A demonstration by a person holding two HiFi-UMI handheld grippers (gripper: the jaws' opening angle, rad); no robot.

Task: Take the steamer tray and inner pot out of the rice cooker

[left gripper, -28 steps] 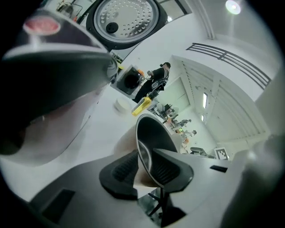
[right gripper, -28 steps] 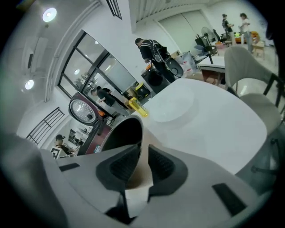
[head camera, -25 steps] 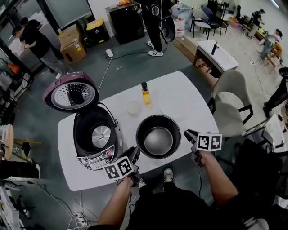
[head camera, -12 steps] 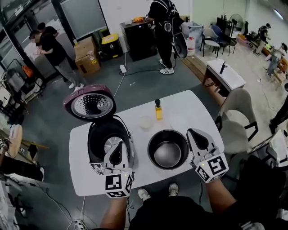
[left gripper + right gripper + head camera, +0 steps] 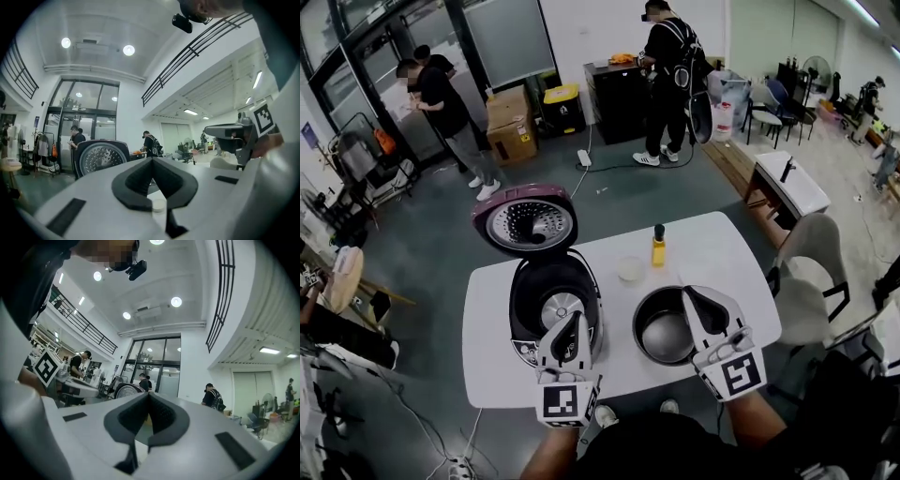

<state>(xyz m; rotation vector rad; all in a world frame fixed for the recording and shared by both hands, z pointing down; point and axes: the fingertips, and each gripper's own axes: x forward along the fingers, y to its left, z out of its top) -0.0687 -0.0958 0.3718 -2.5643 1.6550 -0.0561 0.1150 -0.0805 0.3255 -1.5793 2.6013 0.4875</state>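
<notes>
The inner pot stands on the white worktop, just to the right of the open rice cooker, whose lid is raised. A yellow bottle and a small pale round dish stand behind the pot. The left claw is over the cooker's front, the right claw over the pot's right rim. Each claw is pressed together, with nothing between its jaws.

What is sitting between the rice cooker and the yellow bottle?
A small pale round dish sits on the white table, between the open rice cooker and the yellow bottle. The head view shows it.
</notes>
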